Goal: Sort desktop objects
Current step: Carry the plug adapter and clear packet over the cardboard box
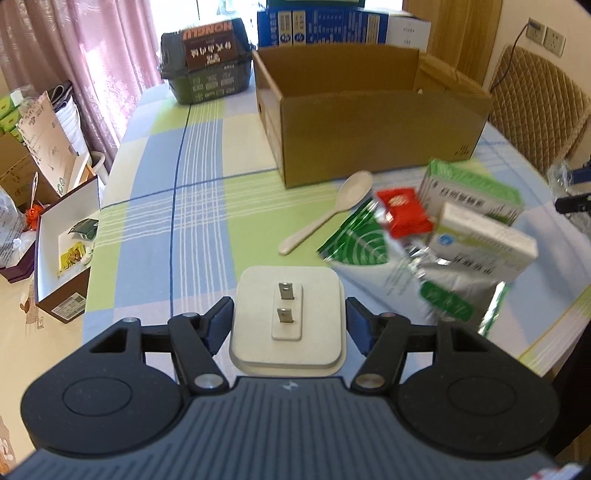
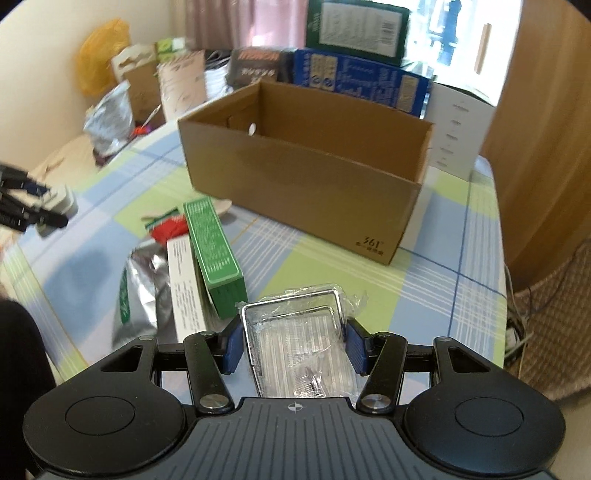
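My left gripper (image 1: 288,325) is shut on a white charger plug (image 1: 317,295), its two prongs facing up, held above the checked tablecloth (image 1: 199,221). In the right wrist view my right gripper (image 2: 293,347) is shut on a clear plastic-wrapped box (image 2: 295,328) with a shiny rim, also raised off the table. An open cardboard box (image 1: 369,122) (image 2: 306,184) stands ahead of both. Left on the cloth are a cream spoon (image 1: 332,210), a red packet (image 1: 404,212), a green medicine box (image 2: 214,251), a white medicine box (image 2: 184,280) and a silver foil bag (image 2: 140,295).
Behind the cardboard box are blue cartons (image 1: 321,27), a dark green container (image 1: 207,62) and a white box (image 2: 458,129). A wicker chair (image 1: 535,103) stands at the table's right. Left of the table, an open box (image 1: 62,251) and bags crowd the floor.
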